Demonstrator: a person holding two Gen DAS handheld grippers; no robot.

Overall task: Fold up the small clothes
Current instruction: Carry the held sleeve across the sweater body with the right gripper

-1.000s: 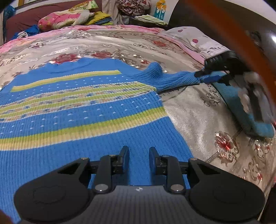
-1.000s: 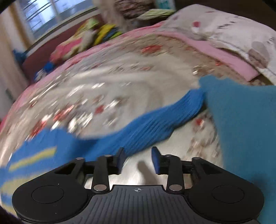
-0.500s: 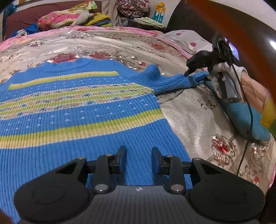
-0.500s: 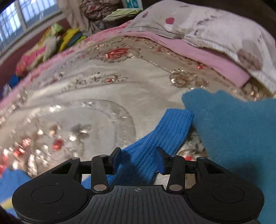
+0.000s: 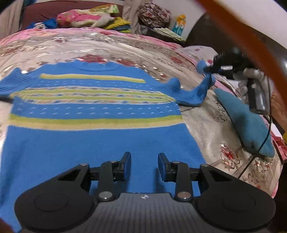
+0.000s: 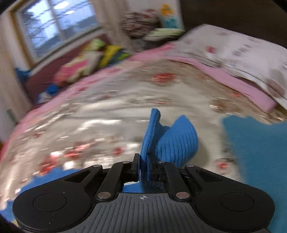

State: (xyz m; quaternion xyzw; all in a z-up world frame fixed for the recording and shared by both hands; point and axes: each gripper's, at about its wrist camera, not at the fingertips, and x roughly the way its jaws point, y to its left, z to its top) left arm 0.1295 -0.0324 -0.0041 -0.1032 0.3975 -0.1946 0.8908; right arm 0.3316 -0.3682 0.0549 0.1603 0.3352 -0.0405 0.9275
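A blue knit sweater [image 5: 93,136] with yellow-green stripes lies flat on the bed. My left gripper [image 5: 144,167] is open and hovers over the sweater's lower hem, holding nothing. My right gripper [image 6: 143,168] is shut on the cuff of the sweater's right sleeve [image 6: 170,141], which bunches up above the fingers. In the left wrist view the right gripper [image 5: 208,67] holds that sleeve [image 5: 195,93] lifted off the bed at the right.
The bed has a shiny floral cover [image 5: 211,129]. A teal cloth [image 5: 245,123] lies to the right of the sweater, also in the right wrist view [image 6: 256,148]. A pillow [image 6: 233,52] and piled clothes [image 5: 89,17] lie at the far side.
My right gripper closed on the sleeve cuff and lifted it off the bed. My left gripper pulled back a little over the hem and stayed open.
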